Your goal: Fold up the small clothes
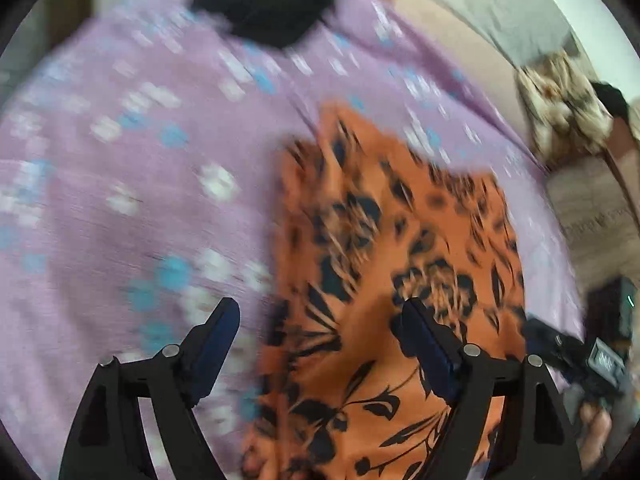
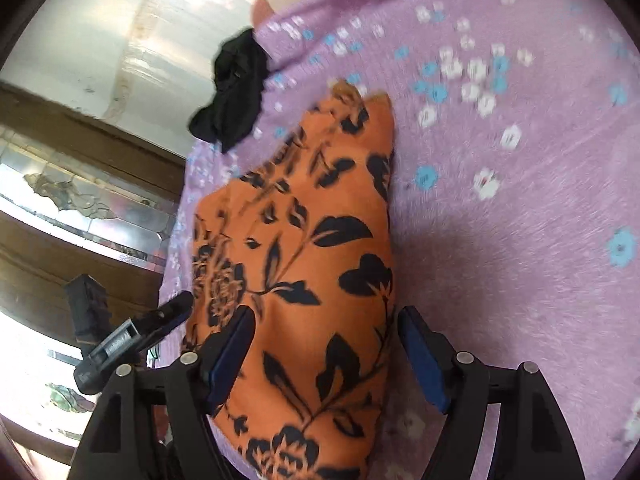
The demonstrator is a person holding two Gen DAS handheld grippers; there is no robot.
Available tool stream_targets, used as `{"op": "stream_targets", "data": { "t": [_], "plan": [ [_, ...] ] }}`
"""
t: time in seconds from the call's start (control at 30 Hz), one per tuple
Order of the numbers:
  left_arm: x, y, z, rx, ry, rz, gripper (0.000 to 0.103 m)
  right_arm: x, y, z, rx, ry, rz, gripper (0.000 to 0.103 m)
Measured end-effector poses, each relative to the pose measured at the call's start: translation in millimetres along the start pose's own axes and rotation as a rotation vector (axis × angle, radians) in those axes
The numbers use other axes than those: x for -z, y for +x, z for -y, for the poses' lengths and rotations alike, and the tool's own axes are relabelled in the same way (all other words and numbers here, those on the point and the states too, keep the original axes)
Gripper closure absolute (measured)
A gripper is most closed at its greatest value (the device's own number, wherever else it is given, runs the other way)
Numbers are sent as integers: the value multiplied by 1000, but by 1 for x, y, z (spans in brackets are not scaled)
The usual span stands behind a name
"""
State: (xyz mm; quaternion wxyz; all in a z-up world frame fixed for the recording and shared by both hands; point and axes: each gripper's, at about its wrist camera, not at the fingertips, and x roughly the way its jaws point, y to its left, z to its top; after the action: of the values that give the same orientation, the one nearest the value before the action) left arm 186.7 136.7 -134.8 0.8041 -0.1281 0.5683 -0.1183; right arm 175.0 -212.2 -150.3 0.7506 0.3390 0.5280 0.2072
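An orange garment with a black floral print (image 1: pixel 384 280) lies on a purple flowered bedsheet (image 1: pixel 120 160). It also shows in the right wrist view (image 2: pixel 304 264). My left gripper (image 1: pixel 320 328) is open above the garment's left edge, holding nothing. My right gripper (image 2: pixel 324 332) is open, its fingers straddling the garment's near end without closing on it. The right gripper shows at the far right of the left wrist view (image 1: pixel 576 356). The left gripper shows at the lower left of the right wrist view (image 2: pixel 132 336). The left wrist view is motion-blurred.
A crumpled black garment (image 1: pixel 272 4) lies at the far end of the bedsheet and also shows in the right wrist view (image 2: pixel 236 92). A patterned cloth (image 1: pixel 560 104) hangs off to the right. A wooden mirrored cabinet (image 2: pixel 80 200) stands beside the bed.
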Motion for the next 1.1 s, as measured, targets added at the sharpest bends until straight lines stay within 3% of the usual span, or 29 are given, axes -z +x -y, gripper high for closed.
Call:
{"op": "stream_targets", "data": {
  "t": [0.07,0.1,0.13,0.33,0.5,0.73,0.83,0.9,0.97,1.0,1.03,1.1],
  "plan": [
    [3,4,7,-26,55,31,22,0,14,-5,28,-47,-28,33],
    [4,4,12,0,82,25,43,0,16,-8,47,-75,-30,53],
    [4,5,14,17,74,11,49,-1,18,-8,37,-75,-44,60],
    [6,-2,19,32,53,34,65,-4,10,-20,48,-150,-58,66],
    [5,-21,27,55,31,82,72,-9,-10,-34,49,-227,-38,68],
    [0,-35,95,129,80,168,73,-41,-87,-24,64,-266,68,69],
    [-7,-12,119,93,116,150,69,-53,-97,7,88,-226,80,68],
    [-6,23,128,12,112,80,68,-55,-88,43,137,-166,65,66],
    [-2,44,127,-49,107,29,57,-53,-72,71,207,-107,5,56],
    [0,42,126,-47,104,42,52,-48,-70,85,238,-72,14,43],
    [1,37,125,-52,105,58,47,-45,-74,85,226,-72,39,41],
    [7,17,123,-82,125,95,45,-39,-91,74,282,-123,122,40]
  ]
}}
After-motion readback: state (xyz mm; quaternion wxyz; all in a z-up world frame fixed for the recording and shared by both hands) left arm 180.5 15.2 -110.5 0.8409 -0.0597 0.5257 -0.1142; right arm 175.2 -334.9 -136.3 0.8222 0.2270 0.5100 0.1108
